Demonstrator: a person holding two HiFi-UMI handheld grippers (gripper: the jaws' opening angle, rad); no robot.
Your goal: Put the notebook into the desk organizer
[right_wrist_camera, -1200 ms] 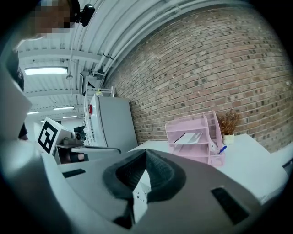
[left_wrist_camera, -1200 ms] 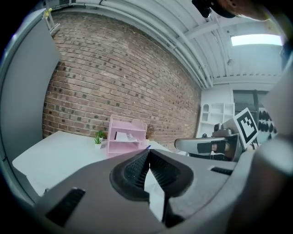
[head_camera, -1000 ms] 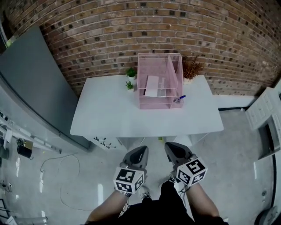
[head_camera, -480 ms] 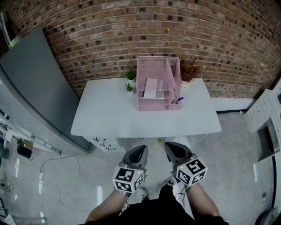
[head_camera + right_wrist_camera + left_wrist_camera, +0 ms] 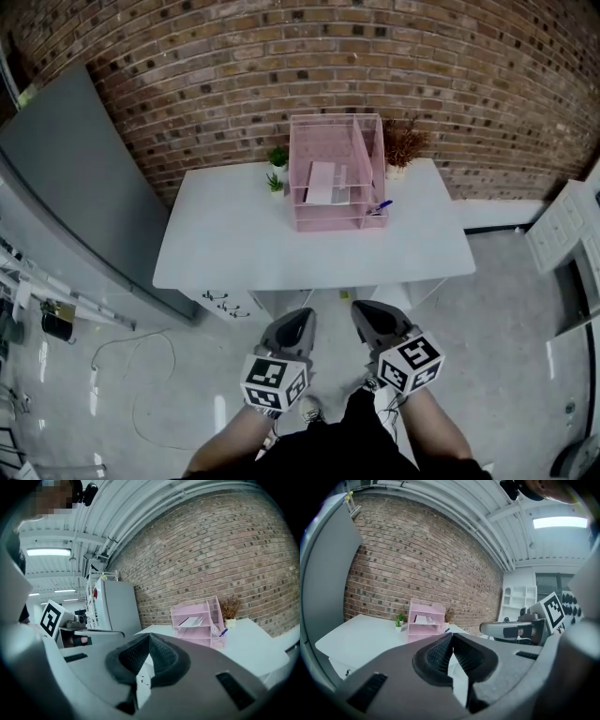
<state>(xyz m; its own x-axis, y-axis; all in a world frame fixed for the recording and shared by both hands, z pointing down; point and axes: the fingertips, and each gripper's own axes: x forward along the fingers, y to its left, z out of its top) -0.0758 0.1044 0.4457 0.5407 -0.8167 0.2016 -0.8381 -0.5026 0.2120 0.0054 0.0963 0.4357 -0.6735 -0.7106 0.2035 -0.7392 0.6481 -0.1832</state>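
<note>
While we hold them short of the white bench (image 5: 234, 246), over the floor, our left tongs (image 5: 302, 321) are clenched on nothing. The notebook (image 5: 324, 183) lies on a shelf inside the pink desk organizer (image 5: 371, 155) at the bench's far edge. Our right tongs (image 5: 360, 315) are clenched and empty too.

Pink mesh desk organizer (image 5: 330, 221), upright on table (image 5: 234, 244), pale notebook (image 5: 323, 183) flat on its shelf

A red brick wall (image 5: 281, 56) backs the white counter (image 5: 244, 244). The floor (image 5: 506, 319) is glossy grey. A grey cabinet (image 5: 66, 178) stands left; white shelving (image 5: 562, 234) stands right.
</note>
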